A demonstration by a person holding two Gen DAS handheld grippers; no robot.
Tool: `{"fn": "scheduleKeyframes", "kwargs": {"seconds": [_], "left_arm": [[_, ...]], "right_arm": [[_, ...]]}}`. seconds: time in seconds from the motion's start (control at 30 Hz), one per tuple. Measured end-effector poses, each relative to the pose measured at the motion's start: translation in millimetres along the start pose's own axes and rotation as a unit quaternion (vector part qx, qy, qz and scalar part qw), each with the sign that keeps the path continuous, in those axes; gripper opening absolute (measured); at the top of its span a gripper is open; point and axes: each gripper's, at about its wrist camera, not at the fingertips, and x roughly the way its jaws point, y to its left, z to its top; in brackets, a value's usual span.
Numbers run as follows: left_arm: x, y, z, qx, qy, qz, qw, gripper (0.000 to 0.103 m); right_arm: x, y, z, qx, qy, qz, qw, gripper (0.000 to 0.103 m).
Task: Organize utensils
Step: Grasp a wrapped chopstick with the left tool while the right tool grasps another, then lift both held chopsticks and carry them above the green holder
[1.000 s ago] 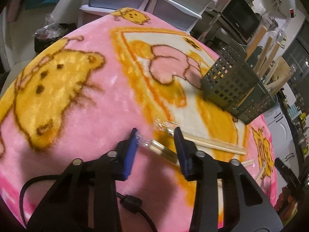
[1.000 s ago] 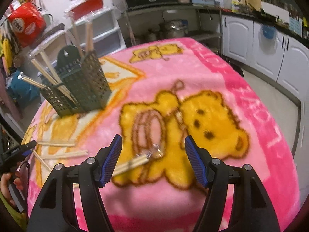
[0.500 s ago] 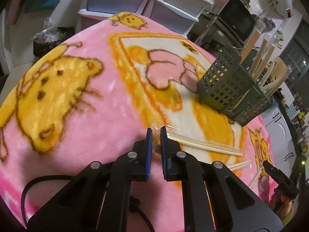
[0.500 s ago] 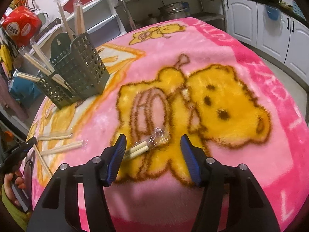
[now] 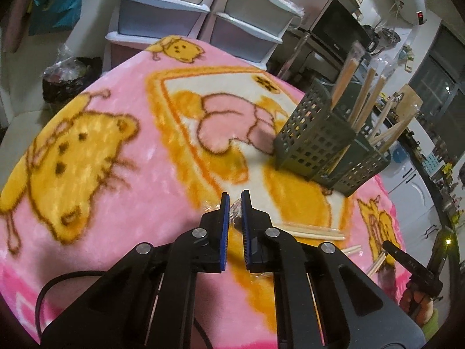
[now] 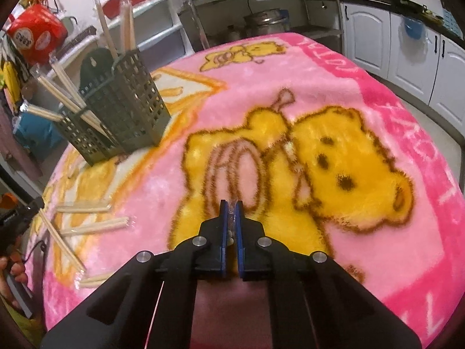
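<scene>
A wrapped pair of chopsticks point(image 6: 231, 218) is being pinched between the blue pads of the right gripper point(image 6: 231, 208), its clear wrapper showing in the narrow slot between the jaws, which are being held together on it above the yellow bear printed on the pink blanket point(image 6: 377, 116). In the left wrist view, a second wrapped pair point(image 5: 234, 210) is being clamped by the left gripper point(image 5: 234, 200); crinkled clear plastic is being squeezed between its blue pads, and whether this pair is being lifted clear of the blanket cannot be told. Just right of that gripper, another wrapped pair point(image 5: 314, 230) is lying flat on the orange and white patch, and the ends of further pairs point(image 5: 350, 250) are showing nearer the right edge. In the right wrist view, 4 loose wrapped pairs point(image 6: 84, 207) are being left scattered at the near left of the blanket, well apart from the right gripper. Farther back, a dark green perforated caddy point(image 6: 128, 107) is standing upright on the blanket, with several wrapped pairs of chopsticks point(image 6: 72, 99) leaning out of its compartments at different angles. Beyond the table, stacked plastic drawers point(image 5: 162, 20) and a black microwave point(image 5: 337, 29) are being seen at the far side in the left view, and white cabinet doors point(image 6: 366, 37) at the far right in the right view. A hand point(image 6: 13, 267) is being glimpsed at the left edge of the right view.
</scene>
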Motion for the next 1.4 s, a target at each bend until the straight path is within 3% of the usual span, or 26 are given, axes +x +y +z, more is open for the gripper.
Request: {"fn": "scheduleKeyframes", "kwargs": {"seconds": [0.57,0.97,1.4], "left_arm": [[-29.3,-59.7,34.1,0.055,-0.061,-0.056,0.9951,0.005],[-38.7,-101.9,46.1,0.101,-0.079,-0.087,0.9879,0.004],[-44.2,-132.6,58.1,0.125,-0.092,-0.117,0.9810,0.004]], "right_arm": [[-63.3,50.6,39.4,-0.047,-0.093,0.075,0.992,0.004],[-85.5,93.2,51.8,-0.113,-0.121,0.092,0.982,0.004],[-102.4,116.8,60.7,-0.145,-0.152,0.102,0.972,0.004]]}}
